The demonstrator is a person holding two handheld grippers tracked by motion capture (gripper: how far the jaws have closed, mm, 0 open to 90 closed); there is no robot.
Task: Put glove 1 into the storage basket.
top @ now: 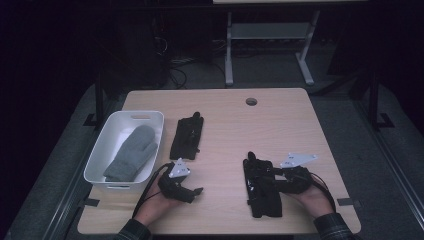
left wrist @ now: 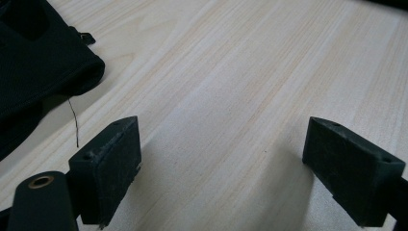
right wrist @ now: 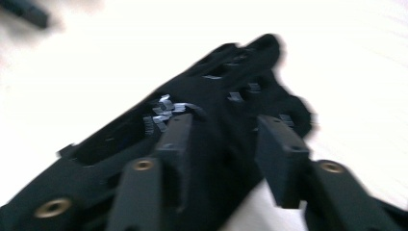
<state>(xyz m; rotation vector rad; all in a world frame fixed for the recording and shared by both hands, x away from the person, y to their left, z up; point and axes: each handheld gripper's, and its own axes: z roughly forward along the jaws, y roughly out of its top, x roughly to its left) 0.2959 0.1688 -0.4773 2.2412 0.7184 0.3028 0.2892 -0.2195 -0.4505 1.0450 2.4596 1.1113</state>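
Observation:
A black strapped glove (top: 262, 187) lies lengthwise on the table's near right part. My right gripper (top: 278, 176) reaches in over it from the right. In the right gripper view its jaws (right wrist: 226, 132) stand partly apart just above the glove (right wrist: 226, 72), and the pads do not press on it. A second black glove (top: 187, 137) lies left of the table's middle. My left gripper (top: 194, 192) hovers low near the front edge, below that glove. It (left wrist: 226, 144) is wide open over bare wood, with a glove's cuff (left wrist: 43, 67) at the upper left of its view.
A white bin (top: 100, 155) stands at the table's left edge with a grey mitten (top: 132, 152) in it. A round cable hole (top: 251, 101) sits near the far edge. Beyond the table stands a desk frame (top: 270, 45) on the dark floor.

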